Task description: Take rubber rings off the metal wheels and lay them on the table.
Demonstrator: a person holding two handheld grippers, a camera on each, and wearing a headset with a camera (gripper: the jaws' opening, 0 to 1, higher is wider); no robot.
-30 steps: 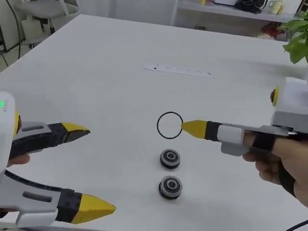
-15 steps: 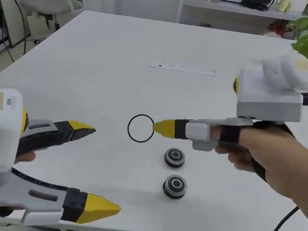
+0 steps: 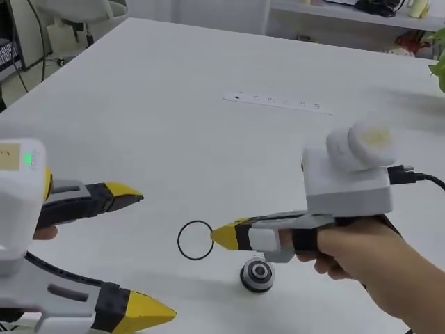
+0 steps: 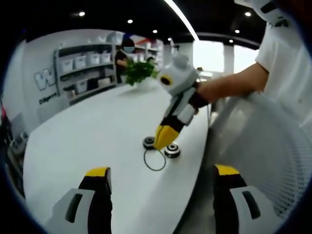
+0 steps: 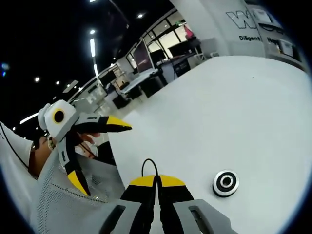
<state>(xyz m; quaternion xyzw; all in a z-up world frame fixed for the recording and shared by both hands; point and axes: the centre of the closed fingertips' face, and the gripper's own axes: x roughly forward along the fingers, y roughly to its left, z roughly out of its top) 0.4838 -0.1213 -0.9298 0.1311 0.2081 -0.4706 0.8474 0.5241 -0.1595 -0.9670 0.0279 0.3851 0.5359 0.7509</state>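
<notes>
Your right tongs (image 3: 213, 236) are pressed together on the edge of a black rubber ring (image 3: 195, 240), with the yellow tips pointing left across the white tabletop (image 3: 208, 83). In the right gripper view the 2 jaws meet with no gap, and a dark arc of the ring (image 5: 149, 167) pokes out just past them. The ring sits low over the tabletop, in the space between your 2 tools. I cannot tell whether its far edge touches the surface. Your hand (image 3: 361, 254) grips the right tool from the right side. A wheel (image 3: 258, 275) stands on the tabletop just beside the right tongs, on the side nearer you, apart from the ring. In the left gripper view the ring (image 4: 155, 160) lies below the right tool's yellow tip. There 2 wheels sit close together: 1 wheel (image 4: 148, 142) partly behind that tip, the other wheel (image 4: 171, 150) just to its right. Your left tongs (image 3: 156, 255) are spread wide and grip nothing. They hover at the near left of the tabletop, aimed toward the ring and well apart from it. A white power strip (image 3: 274, 102) lies farther back on the tabletop.
</notes>
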